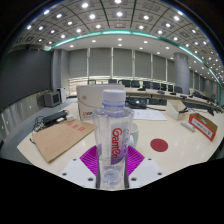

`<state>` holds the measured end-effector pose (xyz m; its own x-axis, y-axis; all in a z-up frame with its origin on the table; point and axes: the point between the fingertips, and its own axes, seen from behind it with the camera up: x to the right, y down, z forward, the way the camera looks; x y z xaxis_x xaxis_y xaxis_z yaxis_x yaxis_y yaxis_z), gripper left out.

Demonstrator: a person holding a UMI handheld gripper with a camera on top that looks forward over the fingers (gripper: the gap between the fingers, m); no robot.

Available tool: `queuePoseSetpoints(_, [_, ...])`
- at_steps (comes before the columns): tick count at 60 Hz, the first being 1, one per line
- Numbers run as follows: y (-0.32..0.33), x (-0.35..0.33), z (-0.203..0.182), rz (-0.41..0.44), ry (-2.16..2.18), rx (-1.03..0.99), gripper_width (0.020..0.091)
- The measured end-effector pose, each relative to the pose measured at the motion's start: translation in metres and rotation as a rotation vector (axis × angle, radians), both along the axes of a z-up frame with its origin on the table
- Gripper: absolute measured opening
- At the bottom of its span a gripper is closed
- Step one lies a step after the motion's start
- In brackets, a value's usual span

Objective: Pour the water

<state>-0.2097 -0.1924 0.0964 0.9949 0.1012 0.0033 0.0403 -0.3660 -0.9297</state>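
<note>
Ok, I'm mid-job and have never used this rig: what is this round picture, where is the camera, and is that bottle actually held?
There is no robot arm here: a person carries a two-finger claw by hand, and the one picture comes from a wide-angle camera riding on it, looking forward along the fingers. The purple pads low down are the claw's own inner faces. A clear water bottle with a red label and white cap stands upright between them, and the pads appear to press on both its sides, so it looks held. Beyond it on the white table lie a cardboard sheet, a white container behind the bottle, a red round disc and a red-and-white box. The room is a lab with desks.
</note>
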Motion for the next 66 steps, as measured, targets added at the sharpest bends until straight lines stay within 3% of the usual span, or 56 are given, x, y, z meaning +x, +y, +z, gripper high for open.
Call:
queuePoseSetpoints(13, [0.024, -0.052, 0.057, 0.054, 0.211, 0.05, 0.0316])
queuePoseSetpoints(25, [0.063, -0.089, 0.125, 0.032, 0.811, 0.024, 0.0315])
queuePoseSetpoints(36, [0.108, -0.086, 0.13, -0.066, 1.441, -0.1, 0.0315])
queuePoseSetpoints(46, [0.127, -0.089, 0.128, -0.087, 1.785, -0.179, 0.0316])
queuePoseSetpoints(66, [0.132, -0.073, 0.113, -0.19, 2.159, -0.273, 0.0312])
